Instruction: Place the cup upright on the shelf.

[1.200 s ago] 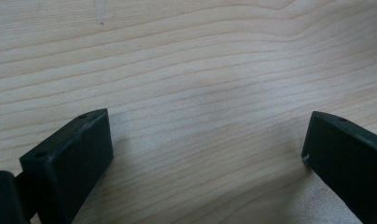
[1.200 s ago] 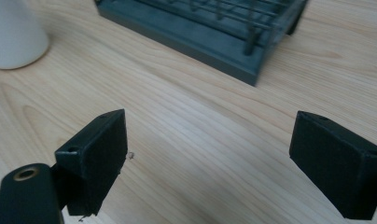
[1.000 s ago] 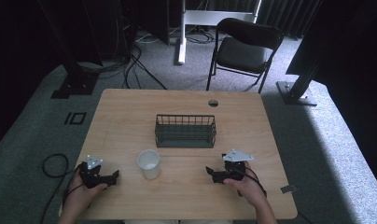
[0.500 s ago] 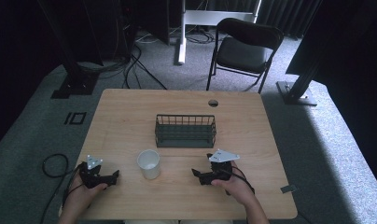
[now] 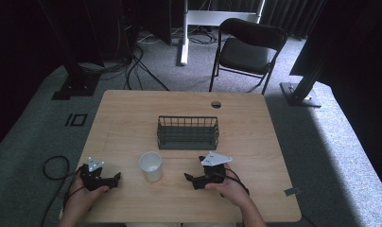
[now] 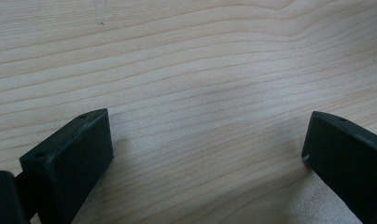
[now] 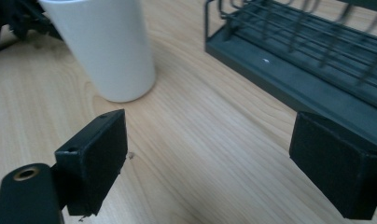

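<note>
A white cup (image 5: 151, 165) (image 7: 105, 46) stands upright on the wooden table (image 5: 132, 118), near the front middle. Behind it sits a dark wire basket (image 5: 187, 133) (image 7: 308, 60). My right gripper (image 5: 188, 178) (image 7: 210, 163) is open, low over the table a short way right of the cup, its jaws pointing left toward the cup with nothing between them. My left gripper (image 5: 116, 178) (image 6: 205, 154) rests open at the front left, its jaws over bare wood.
A round cable hole (image 5: 216, 104) is in the table's far edge. A black folding chair (image 5: 243, 49) stands behind the table. Cables trail on the grey carpet at the left (image 5: 52, 165). Bare wood lies between cup and left gripper.
My right gripper has slid left along the table's front, from the right side to just beside the cup. The left gripper and the cup have stayed put.
</note>
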Demonstrator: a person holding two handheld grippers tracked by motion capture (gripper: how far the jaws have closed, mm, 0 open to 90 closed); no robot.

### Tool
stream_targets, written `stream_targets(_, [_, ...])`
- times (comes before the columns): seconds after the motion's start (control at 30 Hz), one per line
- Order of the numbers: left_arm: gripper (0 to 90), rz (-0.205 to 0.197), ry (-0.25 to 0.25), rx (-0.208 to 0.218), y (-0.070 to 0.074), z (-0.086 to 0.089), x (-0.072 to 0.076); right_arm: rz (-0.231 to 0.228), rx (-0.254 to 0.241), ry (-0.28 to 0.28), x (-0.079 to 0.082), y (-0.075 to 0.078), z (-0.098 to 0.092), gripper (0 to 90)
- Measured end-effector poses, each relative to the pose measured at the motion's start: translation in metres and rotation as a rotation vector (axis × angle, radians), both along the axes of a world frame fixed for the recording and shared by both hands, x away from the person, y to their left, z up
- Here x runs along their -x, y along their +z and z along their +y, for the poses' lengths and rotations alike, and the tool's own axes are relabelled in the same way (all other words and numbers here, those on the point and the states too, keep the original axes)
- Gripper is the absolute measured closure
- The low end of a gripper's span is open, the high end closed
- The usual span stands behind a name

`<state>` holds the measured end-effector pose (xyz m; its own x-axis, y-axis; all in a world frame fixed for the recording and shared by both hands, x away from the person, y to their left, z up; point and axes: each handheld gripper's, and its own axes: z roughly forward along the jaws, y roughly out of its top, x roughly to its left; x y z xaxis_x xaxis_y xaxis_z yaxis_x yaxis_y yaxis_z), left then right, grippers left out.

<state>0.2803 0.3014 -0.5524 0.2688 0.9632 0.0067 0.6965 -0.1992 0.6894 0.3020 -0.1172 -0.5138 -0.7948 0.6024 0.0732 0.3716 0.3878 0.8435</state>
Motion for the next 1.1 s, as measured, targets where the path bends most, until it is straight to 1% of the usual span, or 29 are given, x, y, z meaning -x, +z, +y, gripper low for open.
stream_targets(0.4, [2.2,0.0,0.0,0.0,0.0,0.0,0.0,0.003,-0.003,0.092,0.002,-0.002,0.033,11.2])
stream_targets(0.47, [2.2,0.0,0.0,0.0,0.0,0.0,0.0,0.005,-0.008,0.098,0.002,-0.002,0.036,11.2])
stream_targets(0.5, [2.2,0.0,0.0,0.0,0.0,0.0,0.0,0.005,-0.017,0.108,0.002,-0.002,0.042,11.2])
stream_targets(0.53, [2.2,0.0,0.0,0.0,0.0,0.0,0.0,0.005,-0.017,0.108,0.002,-0.002,0.042,11.2])
stream_targets(0.63, [2.2,0.0,0.0,0.0,0.0,0.0,0.0,0.004,-0.023,0.136,0.003,-0.002,0.054,11.2])
stream_targets(0.77, [2.2,0.0,0.0,0.0,0.0,0.0,0.0,0.001,-0.026,0.15,0.003,-0.002,0.061,11.2])
stream_targets(0.9, [2.2,0.0,0.0,0.0,0.0,0.0,0.0,-0.011,-0.028,0.172,0.002,-0.002,0.072,11.2])
stream_targets(0.93, [2.2,0.0,0.0,0.0,0.0,0.0,0.0,-0.011,-0.028,0.172,0.002,-0.002,0.072,11.2])
stream_targets(1.1, [2.2,0.0,0.0,0.0,0.0,0.0,0.0,-0.019,-0.028,0.185,0.0,-0.002,0.084,11.2])
